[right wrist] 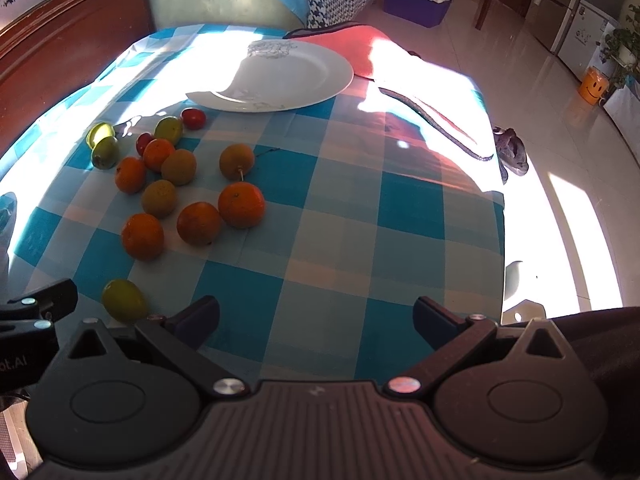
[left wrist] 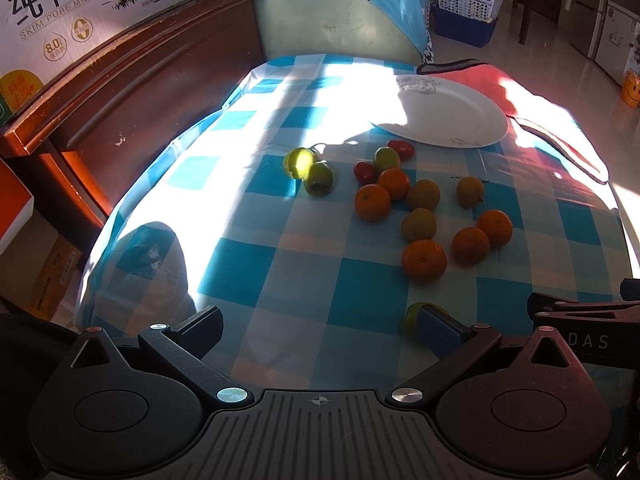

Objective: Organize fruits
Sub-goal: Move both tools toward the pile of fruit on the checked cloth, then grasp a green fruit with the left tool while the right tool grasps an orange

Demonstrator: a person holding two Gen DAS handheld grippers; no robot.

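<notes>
Fruits (left wrist: 424, 260) lie w/ plate (left wrist: 460, 120) ahead of both hand-held grippers, left (left wrist: 320, 330) & right (right wrist: 316, 318), fingers spread, holding nothing.

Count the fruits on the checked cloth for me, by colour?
Orange ones: 5
Brownish round ones: 3
Green ones: 4
Small red ones: 2
Total: 14, none on the white plate.

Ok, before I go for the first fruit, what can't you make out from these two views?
- Green fruit nearest the grippers: left wrist view, half hidden behind the left hand-held gripper finger.
- Plate motif: both views, washed out by sun glare.
- Table's near edge: both views, covered by the gripper bodies.
</notes>
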